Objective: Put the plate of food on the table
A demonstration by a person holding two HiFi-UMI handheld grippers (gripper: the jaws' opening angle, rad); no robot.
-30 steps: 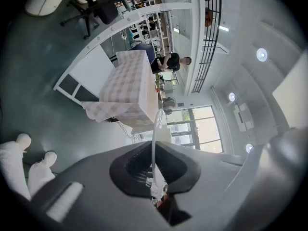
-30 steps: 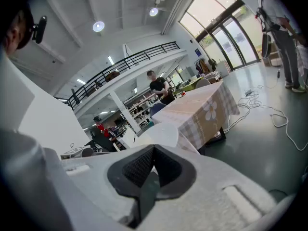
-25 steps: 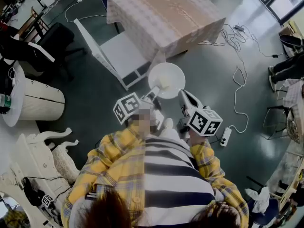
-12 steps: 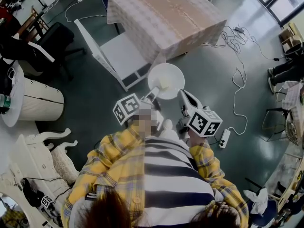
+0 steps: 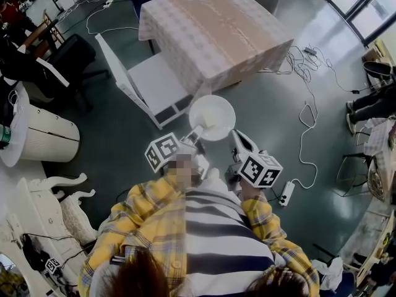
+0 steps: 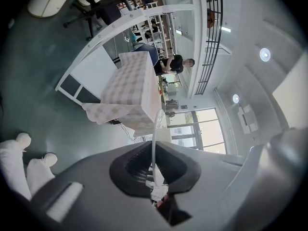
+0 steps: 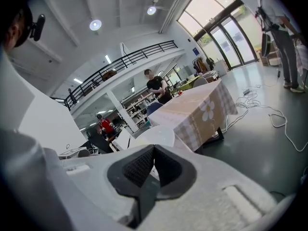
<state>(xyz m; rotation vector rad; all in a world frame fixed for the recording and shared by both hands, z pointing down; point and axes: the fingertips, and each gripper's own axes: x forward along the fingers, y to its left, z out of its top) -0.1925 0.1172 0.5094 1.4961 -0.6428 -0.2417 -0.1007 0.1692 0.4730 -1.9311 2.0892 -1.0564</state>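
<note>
The plate (image 5: 211,115) of food hangs over the floor, short of the table (image 5: 216,33). My left gripper (image 5: 197,132) is clamped on its near rim, keeping it roughly level. My right gripper (image 5: 237,136) is closed on nothing just beside the rim, probably to steady it.

hand-held gripper (image 6: 153,146) clamping plate (image 6: 155,126) edge, table (image 6: 132,88) beyond

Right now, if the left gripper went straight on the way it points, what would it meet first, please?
Probably the near, cloth-draped corner of the table; the plate clamped in the left gripper would reach it first. Depth is unclear.
</note>
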